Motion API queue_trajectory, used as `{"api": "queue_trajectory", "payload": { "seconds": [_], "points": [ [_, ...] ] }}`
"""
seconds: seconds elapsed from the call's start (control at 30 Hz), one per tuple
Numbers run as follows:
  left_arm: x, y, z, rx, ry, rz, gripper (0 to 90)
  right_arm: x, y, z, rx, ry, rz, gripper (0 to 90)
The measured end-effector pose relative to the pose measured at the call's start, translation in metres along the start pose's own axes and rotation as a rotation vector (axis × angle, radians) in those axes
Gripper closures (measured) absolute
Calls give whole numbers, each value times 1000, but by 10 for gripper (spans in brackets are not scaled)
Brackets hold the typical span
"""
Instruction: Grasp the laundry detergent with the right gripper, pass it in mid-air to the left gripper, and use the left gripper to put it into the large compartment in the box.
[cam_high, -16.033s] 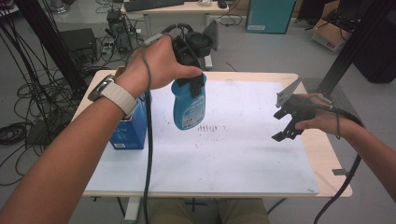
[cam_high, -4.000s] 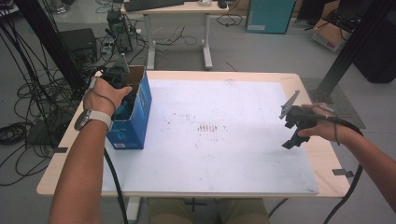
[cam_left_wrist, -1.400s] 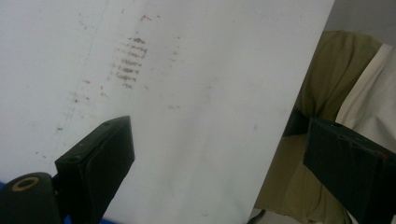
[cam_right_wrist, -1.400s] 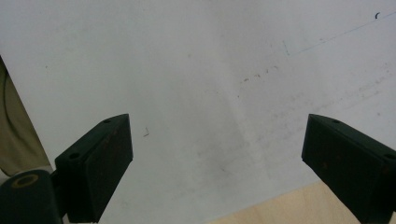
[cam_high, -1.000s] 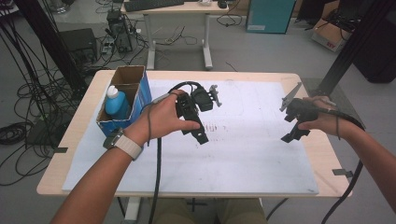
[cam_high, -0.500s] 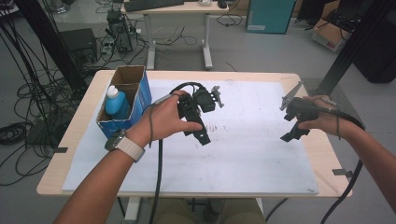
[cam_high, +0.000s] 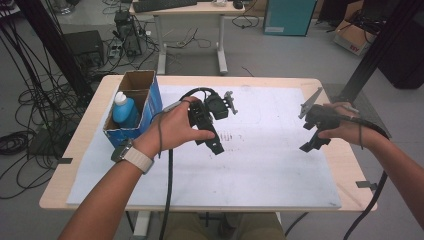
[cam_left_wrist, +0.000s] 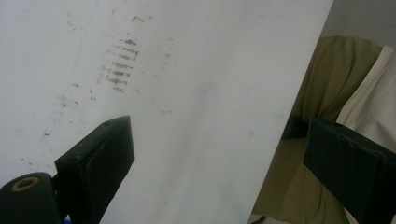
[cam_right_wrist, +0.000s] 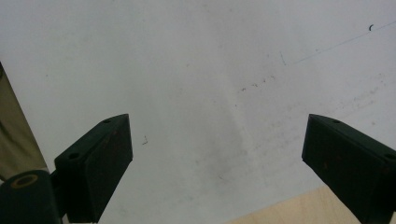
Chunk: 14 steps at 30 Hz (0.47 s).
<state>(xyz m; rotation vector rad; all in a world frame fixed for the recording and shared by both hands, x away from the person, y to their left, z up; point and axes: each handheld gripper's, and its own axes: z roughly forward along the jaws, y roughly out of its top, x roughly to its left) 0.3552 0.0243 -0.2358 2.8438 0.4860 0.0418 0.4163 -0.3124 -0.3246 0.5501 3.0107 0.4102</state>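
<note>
Left gripper (cam_high: 216, 131) is hanging over the middle of the white sheet (cam_high: 260, 165) that covers the table (cam_high: 85, 145), jaws spread wide with nothing between them; in the left gripper view the gap between them frames bare sheet with a patch of brownish scuff marks (cam_left_wrist: 120, 65). Right gripper (cam_high: 311, 127) is over near the right edge of the sheet, well apart from the left one, jaws just as wide and empty too. The blue bottle (cam_high: 124, 111) with the white cap is standing upright inside the open blue cardboard box (cam_high: 150, 100) at the table's left side, just beside the left hand (cam_high: 172, 127) but not touching it.
</note>
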Motion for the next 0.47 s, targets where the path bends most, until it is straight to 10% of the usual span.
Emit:
{"api": "queue_trajectory", "payload": {
  "seconds": [0.47],
  "points": [
    [2, 0, 1, -3, -7, -2, 92, 0, -1, -1, -6, -4, -5, 83]
  ]
}}
